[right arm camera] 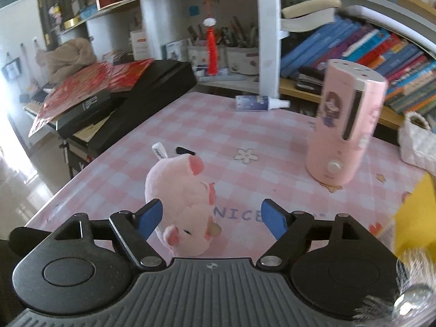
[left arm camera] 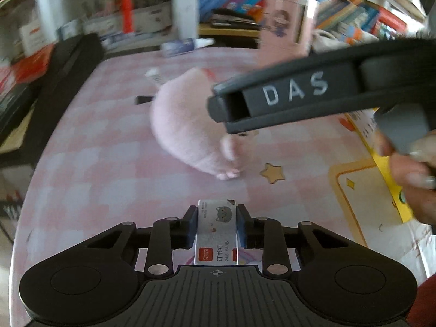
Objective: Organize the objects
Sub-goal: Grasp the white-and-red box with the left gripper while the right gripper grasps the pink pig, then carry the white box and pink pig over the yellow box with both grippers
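Pink checked cloth covers the table [right arm camera: 190, 125] under both my claws. The tall pink cylinder [right arm camera: 346, 125] stands upright well ahead of my right claw [right arm camera: 211, 219], off to its right. The pink plush pig [right arm camera: 182, 204] lies between that claw's spread blue pads, nearer the left one; I can't tell if it touches. My left claw [left arm camera: 217, 227] pinches the small staple box [left arm camera: 216, 231], pig just ahead.
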Available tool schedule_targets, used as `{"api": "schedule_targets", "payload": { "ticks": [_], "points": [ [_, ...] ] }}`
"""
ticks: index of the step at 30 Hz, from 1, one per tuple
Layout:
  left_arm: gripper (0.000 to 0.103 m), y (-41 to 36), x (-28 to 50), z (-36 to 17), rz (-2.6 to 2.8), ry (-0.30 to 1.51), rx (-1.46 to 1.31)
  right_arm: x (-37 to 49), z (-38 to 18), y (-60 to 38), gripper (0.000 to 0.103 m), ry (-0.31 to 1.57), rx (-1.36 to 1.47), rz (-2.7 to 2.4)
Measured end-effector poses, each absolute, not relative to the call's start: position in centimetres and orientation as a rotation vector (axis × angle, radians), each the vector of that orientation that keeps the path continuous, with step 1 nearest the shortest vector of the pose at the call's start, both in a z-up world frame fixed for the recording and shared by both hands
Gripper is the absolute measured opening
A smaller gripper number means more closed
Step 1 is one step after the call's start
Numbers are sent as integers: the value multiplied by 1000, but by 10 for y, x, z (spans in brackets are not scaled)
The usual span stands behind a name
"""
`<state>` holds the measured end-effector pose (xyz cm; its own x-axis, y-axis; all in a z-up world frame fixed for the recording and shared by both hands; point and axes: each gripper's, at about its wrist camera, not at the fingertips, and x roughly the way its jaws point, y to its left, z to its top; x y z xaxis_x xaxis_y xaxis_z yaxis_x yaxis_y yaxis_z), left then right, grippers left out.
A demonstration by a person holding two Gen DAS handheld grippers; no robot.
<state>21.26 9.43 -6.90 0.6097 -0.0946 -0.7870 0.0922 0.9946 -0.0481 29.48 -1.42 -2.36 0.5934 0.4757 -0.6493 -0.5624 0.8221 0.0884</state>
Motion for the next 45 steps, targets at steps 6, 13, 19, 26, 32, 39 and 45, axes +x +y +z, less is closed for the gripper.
{"api": "schedule_targets", "payload": {
  "ticks": [6, 13, 19, 26, 32, 39, 45],
  "points": [
    [28, 119, 197, -57, 23, 895, -119, 314, -42, 4, 84, 770, -130, 648],
    [28, 136, 189, -48, 98, 885, -153, 328, -62, 31, 71, 801, -172, 717],
    [28, 137, 176, -38, 114, 845, -159, 325, -60, 29, 59, 787, -168, 700],
    [28, 133, 160, -24, 100, 783, -151, 303, -36, 3, 57, 784, -87, 623],
    [28, 133, 138, -10, 75, 729, -150, 266, -10, -25, 57, 747, -55, 587],
    [28, 132, 112, -2, 36, 689, -153, 216, 6, -46, 57, 708, -60, 543],
    [28, 128, 92, 1, -17, 667, -147, 179, 8, -46, 57, 707, -66, 513]
  ]
}}
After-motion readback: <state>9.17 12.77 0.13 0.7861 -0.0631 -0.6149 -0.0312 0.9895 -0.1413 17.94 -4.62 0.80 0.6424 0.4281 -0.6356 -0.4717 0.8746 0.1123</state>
